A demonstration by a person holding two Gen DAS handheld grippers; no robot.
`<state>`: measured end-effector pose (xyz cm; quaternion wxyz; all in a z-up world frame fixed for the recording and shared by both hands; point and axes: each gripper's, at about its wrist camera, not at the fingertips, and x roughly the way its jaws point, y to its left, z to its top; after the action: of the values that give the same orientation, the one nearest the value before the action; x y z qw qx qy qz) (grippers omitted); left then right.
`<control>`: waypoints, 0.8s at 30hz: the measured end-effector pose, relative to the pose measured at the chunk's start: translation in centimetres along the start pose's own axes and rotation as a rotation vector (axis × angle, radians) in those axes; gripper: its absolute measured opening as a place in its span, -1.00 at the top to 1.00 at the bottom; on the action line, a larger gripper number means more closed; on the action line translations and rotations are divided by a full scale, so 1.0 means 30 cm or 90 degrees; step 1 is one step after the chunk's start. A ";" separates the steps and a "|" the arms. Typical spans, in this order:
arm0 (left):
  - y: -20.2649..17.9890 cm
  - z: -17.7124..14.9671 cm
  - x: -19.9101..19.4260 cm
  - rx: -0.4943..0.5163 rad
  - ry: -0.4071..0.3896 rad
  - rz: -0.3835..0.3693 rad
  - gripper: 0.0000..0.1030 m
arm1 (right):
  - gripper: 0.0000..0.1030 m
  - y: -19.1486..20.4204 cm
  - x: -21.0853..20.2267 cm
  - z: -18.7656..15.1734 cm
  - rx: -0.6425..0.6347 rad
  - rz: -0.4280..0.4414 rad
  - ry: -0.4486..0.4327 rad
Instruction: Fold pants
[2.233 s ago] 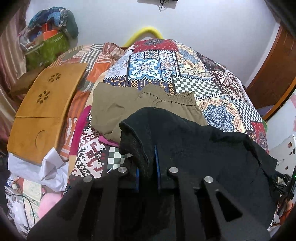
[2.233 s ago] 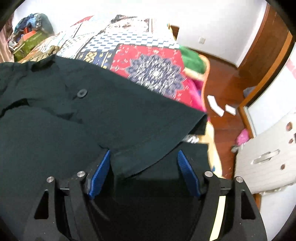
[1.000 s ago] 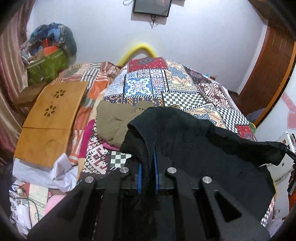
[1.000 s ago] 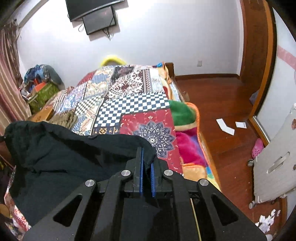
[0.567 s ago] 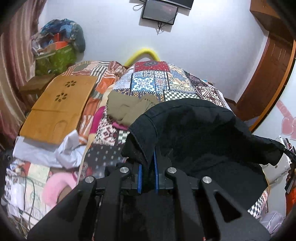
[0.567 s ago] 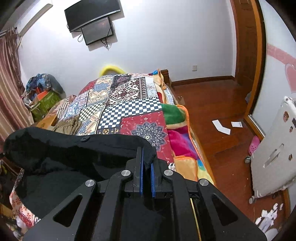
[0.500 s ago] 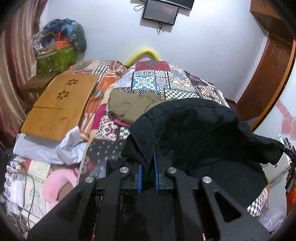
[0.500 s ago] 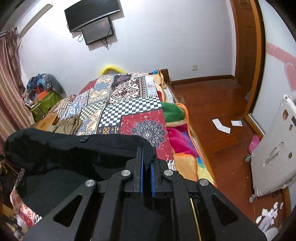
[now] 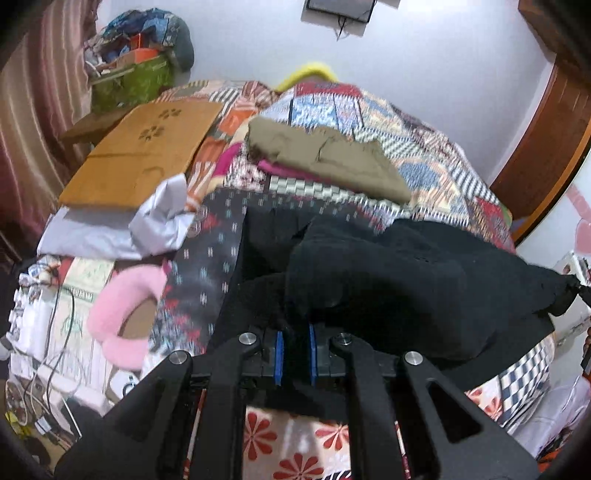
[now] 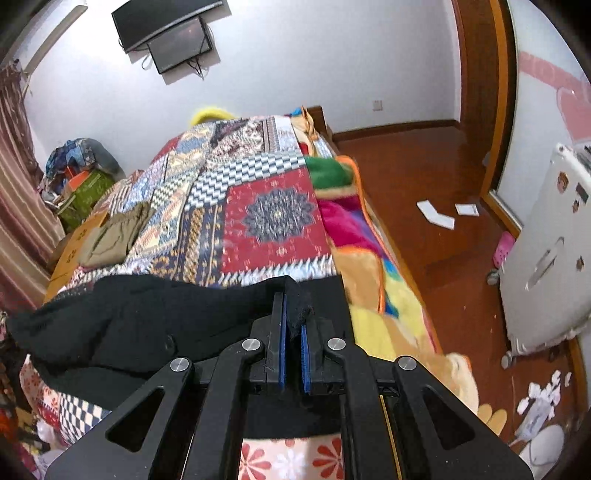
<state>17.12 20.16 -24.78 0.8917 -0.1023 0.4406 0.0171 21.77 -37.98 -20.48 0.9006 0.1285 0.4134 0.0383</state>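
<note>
A bedroom in a home is shown. Most of both views is taken up by a bed covered with a patchwork quilt, with bright blankets hung over its side. A screen is mounted on the white wall, and a striped curtain is seen at the left. Folded clothes are laid on the quilt beside a wooden lap tray. Bags and boxes are piled in a corner. The floor is of polished wood, with paper scraps strewn on it and a wooden door frame beyond.
</note>
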 end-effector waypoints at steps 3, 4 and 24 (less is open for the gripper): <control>0.010 -0.043 0.025 -0.001 0.014 0.015 0.81 | 0.89 -0.020 0.005 -0.036 0.010 -0.003 0.013; 0.012 -0.054 0.026 -0.004 0.017 0.016 0.81 | 0.89 -0.028 0.006 -0.046 0.014 -0.003 0.017; 0.065 -0.154 0.020 -0.023 0.058 0.073 0.77 | 0.89 -0.090 0.058 -0.195 0.034 -0.032 0.089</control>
<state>13.63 21.13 -28.33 0.8665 -0.0935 0.4852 0.0710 18.40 -39.10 -26.13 0.8667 0.1390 0.4789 0.0133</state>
